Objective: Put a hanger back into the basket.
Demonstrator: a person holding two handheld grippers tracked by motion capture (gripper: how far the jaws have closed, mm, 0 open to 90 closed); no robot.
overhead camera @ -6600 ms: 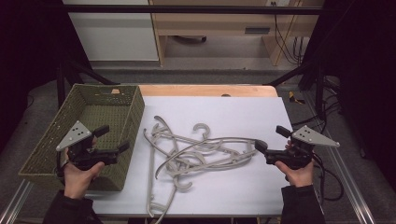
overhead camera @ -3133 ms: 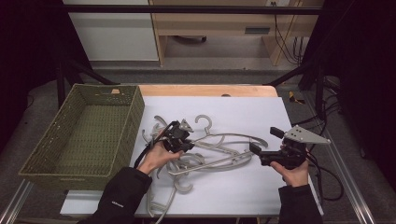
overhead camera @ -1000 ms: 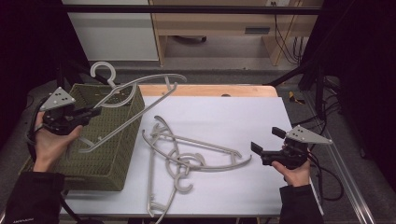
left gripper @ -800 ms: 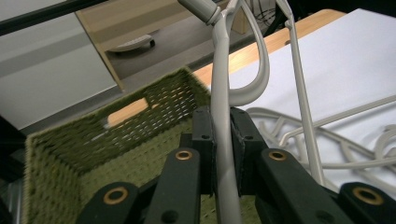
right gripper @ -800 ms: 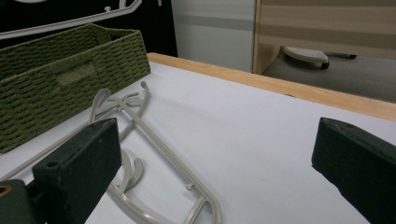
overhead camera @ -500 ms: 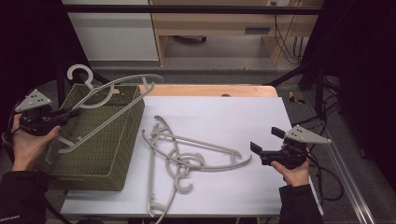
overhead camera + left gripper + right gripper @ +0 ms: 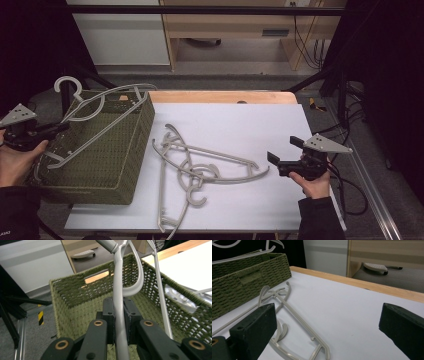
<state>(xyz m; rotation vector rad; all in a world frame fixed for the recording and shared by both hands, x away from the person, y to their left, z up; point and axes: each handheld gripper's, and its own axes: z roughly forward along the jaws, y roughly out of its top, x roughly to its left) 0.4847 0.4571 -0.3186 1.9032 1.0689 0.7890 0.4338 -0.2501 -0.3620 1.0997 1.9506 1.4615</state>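
Grey hanger (image 7: pixel 100 107) is pinched in the left hand-held gripper (image 7: pixel 119 315), whose jaws are closed tight on one of its bars. Ahead of that hand-held gripper it reaches out over the green woven basket (image 7: pixel 120 165), hook end raised at the far side, its lower bar crossing the basket's rim. The left hand (image 7: pixel 12 162) holds its hand-held gripper just outside the basket's outer wall. The right hand-held gripper (image 7: pixel 280 160) sits low over the white surface (image 7: pixel 250 125), jaws spread wide with nothing between them. Just in front of its jaws lie the remaining hangers (image 7: pixel 200 165), tangled together on the surface beside the basket.
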